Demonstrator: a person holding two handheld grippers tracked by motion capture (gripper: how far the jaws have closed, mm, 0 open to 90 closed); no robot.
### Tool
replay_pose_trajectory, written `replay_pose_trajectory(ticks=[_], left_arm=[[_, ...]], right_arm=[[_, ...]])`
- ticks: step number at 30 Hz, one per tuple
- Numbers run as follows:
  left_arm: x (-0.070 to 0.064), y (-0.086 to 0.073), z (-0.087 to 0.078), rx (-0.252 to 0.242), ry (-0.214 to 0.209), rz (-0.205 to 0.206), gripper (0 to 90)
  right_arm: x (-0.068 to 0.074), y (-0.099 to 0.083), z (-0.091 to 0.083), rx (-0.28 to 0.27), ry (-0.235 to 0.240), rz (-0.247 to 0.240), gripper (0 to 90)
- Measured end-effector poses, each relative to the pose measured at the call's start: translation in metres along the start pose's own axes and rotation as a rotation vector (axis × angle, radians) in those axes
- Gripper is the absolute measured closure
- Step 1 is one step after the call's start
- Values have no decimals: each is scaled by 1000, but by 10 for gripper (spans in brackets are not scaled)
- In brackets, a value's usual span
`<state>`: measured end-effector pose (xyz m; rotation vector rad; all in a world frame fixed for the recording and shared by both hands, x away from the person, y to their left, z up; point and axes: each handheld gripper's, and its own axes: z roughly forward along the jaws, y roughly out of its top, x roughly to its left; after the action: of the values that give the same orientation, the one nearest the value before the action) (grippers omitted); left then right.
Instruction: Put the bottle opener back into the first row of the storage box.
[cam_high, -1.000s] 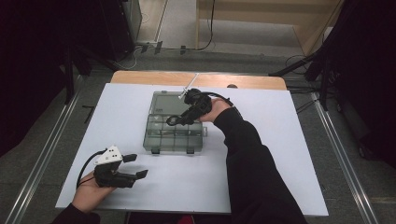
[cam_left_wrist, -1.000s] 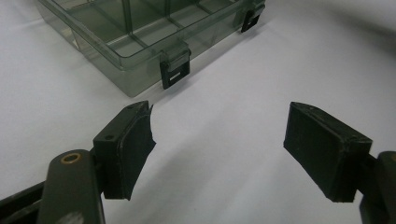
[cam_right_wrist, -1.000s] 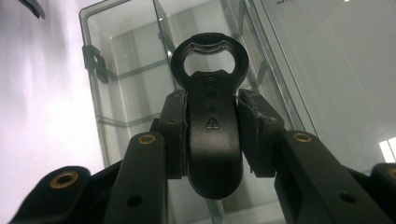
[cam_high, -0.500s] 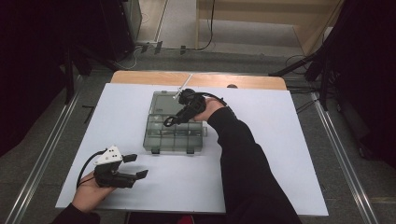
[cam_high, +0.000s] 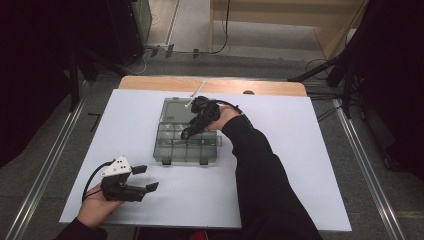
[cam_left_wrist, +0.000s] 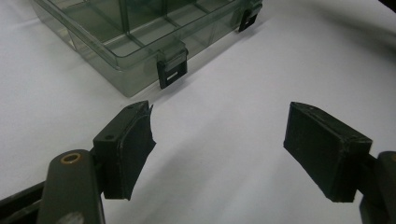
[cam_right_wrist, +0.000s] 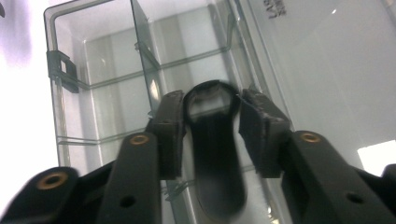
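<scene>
1. Over at the bench's (cam_high: 300, 165) near-left corner, the left gripper (cam_high: 145, 178) rests in the person's left hand (cam_high: 95, 210), low over the smooth white top, a grey three-cornered plate on its back and a cable looping behind.
2. Its fingers (cam_left_wrist: 126, 149) are spread wide with nothing between them: blocky black pads, matte, the left one frayed at its edge, bare white surface showing in the gap.
3. Just beyond those fingers sits the organizer box (cam_high: 186, 145), near the middle of the bench toward the far edge: clear, smoky-grey plastic, rectangular, split by thin see-through walls into compartments, two dark clip latches on its near wall, the flat lid lying open behind.
4. Moving right, the right gripper (cam_high: 189, 132) reaches in over the box, the dark-sleeved arm slanting across the bench from the near edge.
5. In the right gripper view its fingers (cam_right_wrist: 170, 133) are pinching a small black piece (cam_right_wrist: 212, 154), rounded at the top with a glossy pale window, long dark body blurred below, held above a compartment of the box.
</scene>
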<state>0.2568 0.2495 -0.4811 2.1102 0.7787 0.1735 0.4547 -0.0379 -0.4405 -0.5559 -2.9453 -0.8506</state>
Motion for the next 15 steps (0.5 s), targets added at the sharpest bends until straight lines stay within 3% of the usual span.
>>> replay_pose_trajectory(ticks=[7, 12, 15], left_arm=[[0, 0, 0, 0, 0, 0, 233], [0, 0, 0, 1, -1, 1, 233], [0, 0, 0, 1, 1, 0, 233]], right_arm=[[1, 1, -3, -6, -18, 46, 447], [2, -1, -4, -17, -9, 82, 429], [1, -2, -5, -25, 2, 121, 334]])
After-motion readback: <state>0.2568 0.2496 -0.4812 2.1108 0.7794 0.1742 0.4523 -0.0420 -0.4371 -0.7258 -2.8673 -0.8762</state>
